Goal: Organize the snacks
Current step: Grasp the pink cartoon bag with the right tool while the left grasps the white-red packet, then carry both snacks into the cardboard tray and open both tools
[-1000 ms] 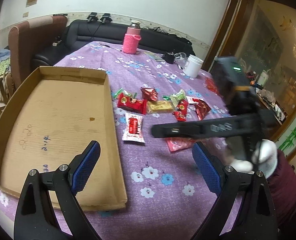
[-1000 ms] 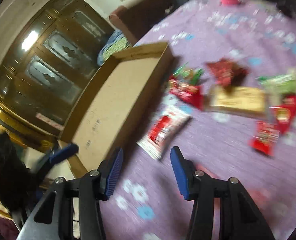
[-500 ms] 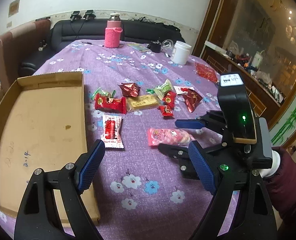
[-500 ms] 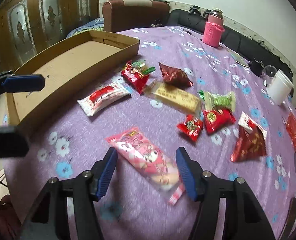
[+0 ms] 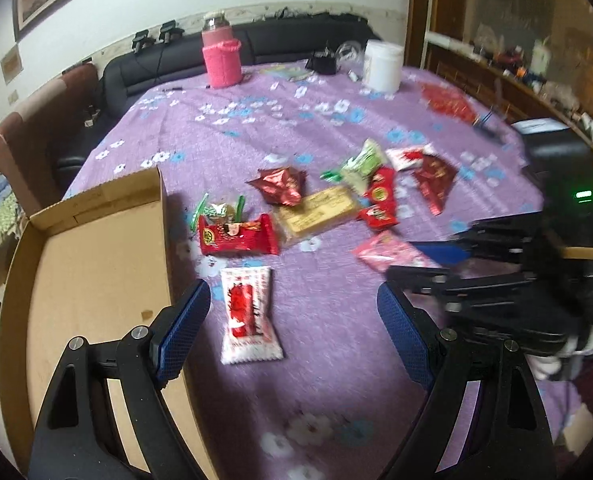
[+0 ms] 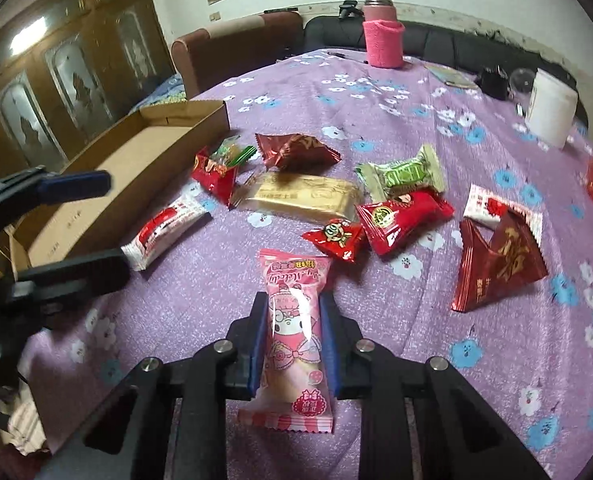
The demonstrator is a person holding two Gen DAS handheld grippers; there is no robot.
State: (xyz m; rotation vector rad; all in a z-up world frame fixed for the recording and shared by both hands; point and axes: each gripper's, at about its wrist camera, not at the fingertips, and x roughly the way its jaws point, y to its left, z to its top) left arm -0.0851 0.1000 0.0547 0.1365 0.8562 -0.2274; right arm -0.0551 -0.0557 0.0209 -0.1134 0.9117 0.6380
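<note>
The right gripper [image 6: 292, 340] has just been closing, and its blue fingers [image 6: 257, 344] now clamp the sides of the pink snack packet [image 6: 294, 320], which lies lengthwise between them on the purple flowered desk [image 6: 436, 320]. The left gripper [image 5: 292, 328] hangs with its fingers [image 5: 184, 328] spread wide and nothing gripped; the white-and-red packet [image 5: 248, 316] lies on the cloth between them, seemingly untouched, though the blur makes this hard to judge. The cardboard tray [image 5: 92, 264] sits at the desk's left side, just beside that packet. More wrapped snacks lie scattered in the middle: a gold bar [image 6: 304, 196], a green packet [image 6: 404, 172] and several red ones. A pink-sleeved flask [image 6: 382, 36] stands at the far edge.
</note>
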